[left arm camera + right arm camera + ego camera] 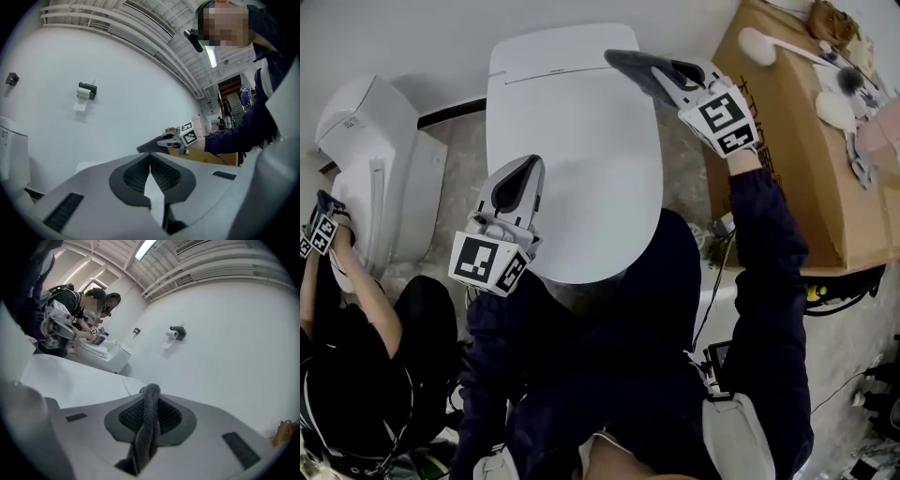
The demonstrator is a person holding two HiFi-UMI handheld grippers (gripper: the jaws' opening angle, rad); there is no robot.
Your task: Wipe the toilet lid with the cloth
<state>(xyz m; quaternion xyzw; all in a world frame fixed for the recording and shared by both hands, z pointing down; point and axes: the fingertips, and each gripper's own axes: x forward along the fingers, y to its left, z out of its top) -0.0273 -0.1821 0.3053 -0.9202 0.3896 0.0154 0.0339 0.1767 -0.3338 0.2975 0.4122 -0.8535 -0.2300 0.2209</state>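
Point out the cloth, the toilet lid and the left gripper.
cloth (149,425), right gripper view, on the dark fold pinched between the jaws.
toilet lid (581,159), head view, on the bare white middle of its top.
left gripper (150,159), left gripper view, where its closed jaw tips meet.

the toilet lid (572,159) in the middle of the head view looks like smooth white plastic with a soft gloss. the cloth (146,427) is dark grey with a rough, knitted weave. the right gripper (150,392) has a matt grey plastic shell and dark ribbed pads (171,417). the box (787,169) at the right is matt brown cardboard.
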